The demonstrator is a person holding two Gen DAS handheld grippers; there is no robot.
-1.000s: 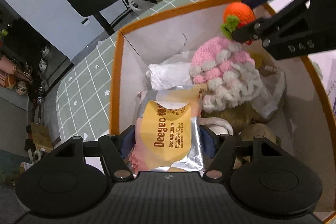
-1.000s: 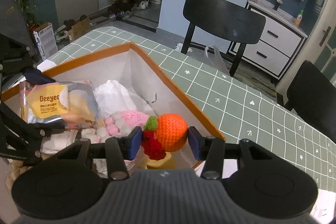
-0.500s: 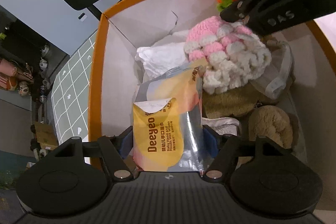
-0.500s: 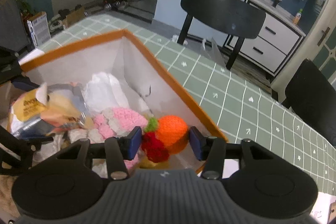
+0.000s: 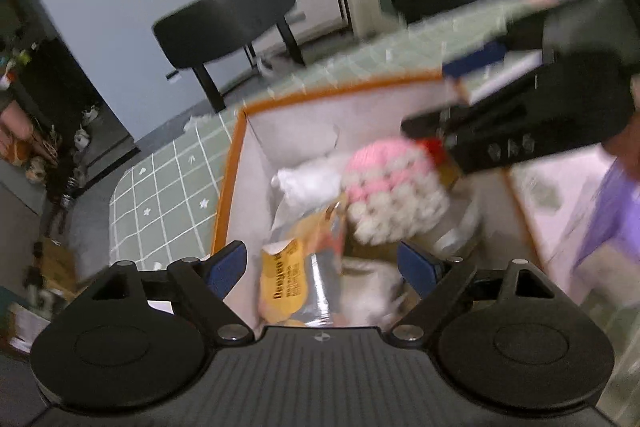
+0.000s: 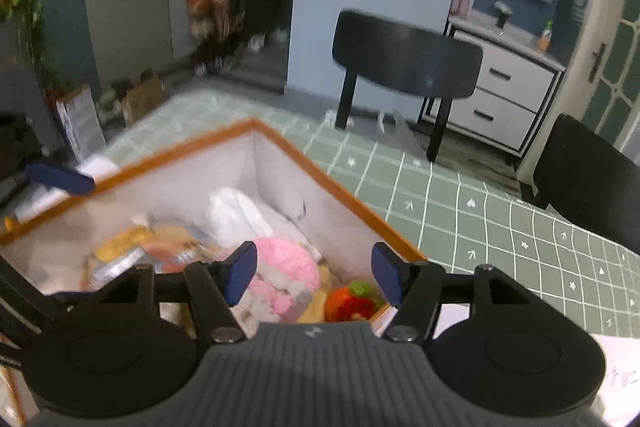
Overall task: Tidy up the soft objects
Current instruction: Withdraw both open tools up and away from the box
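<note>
An orange-rimmed white box (image 5: 236, 163) on the table holds the soft things. My left gripper (image 5: 322, 265) is open above it; the yellow and silver wipes pack (image 5: 296, 283) lies loose in the box below. A pink and white crocheted toy (image 5: 392, 195) and a white cloth (image 5: 308, 183) lie further in. My right gripper (image 6: 312, 273) is open over the same box (image 6: 332, 187). The orange crocheted fruit (image 6: 352, 301) lies in the box under it, beside the pink toy (image 6: 280, 279). The right gripper also shows at the upper right of the left wrist view (image 5: 520, 131).
The table has a green checked cloth (image 6: 500, 227). Black chairs (image 6: 404, 55) stand beyond it, one (image 6: 588, 179) at the right. A white drawer unit (image 6: 500, 103) is behind. Something purple (image 5: 608, 215) is right of the box.
Both grippers opened and rose. The left let go of the wipes pack, the right let go of the orange fruit; both now lie in the box.
</note>
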